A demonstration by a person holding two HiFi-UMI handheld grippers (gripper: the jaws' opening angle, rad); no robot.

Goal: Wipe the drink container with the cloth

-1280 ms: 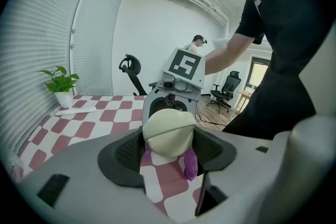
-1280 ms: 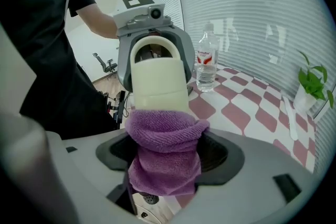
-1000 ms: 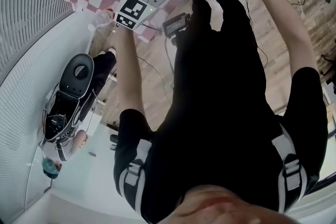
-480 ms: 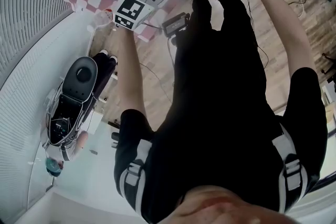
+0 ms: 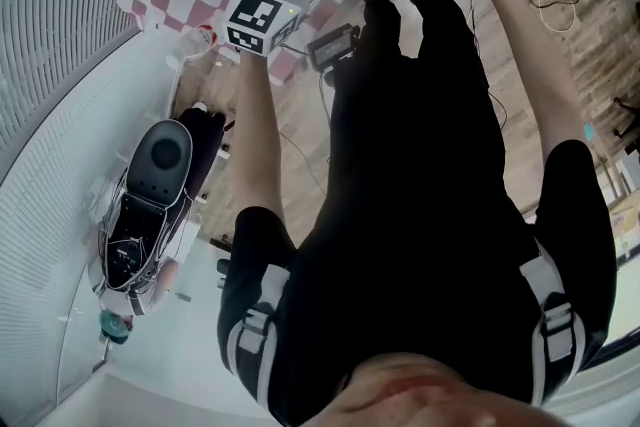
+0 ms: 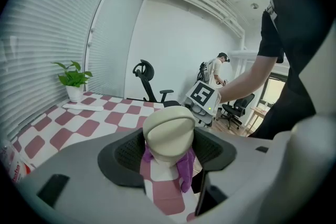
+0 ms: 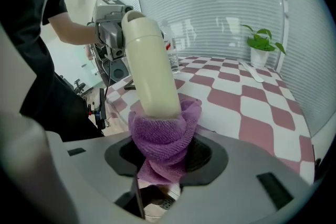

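Our left gripper (image 6: 168, 153) clamps one end of the cream cylindrical plastic drink container (image 7: 149, 68), which is held over the near edge of the red-and-white checked table (image 7: 247, 113). Our right gripper (image 7: 163, 157) has just been closing its jaws on the purple terry cloth (image 7: 164, 136) wrapped round the container's other end.

The drink container (image 7: 149, 68) reads as smooth, matt cream plastic, with barely any shine. Round it, the cloth (image 7: 164, 136) is fuzzy purple terry. The left gripper (image 6: 169, 153) has a matt grey plastic shell and black pads (image 6: 128, 152) with a fine mesh texture. The chequered table cover (image 7: 252, 107) looks smooth and faintly glossy. The floor (image 5: 300, 130) is wood plank.
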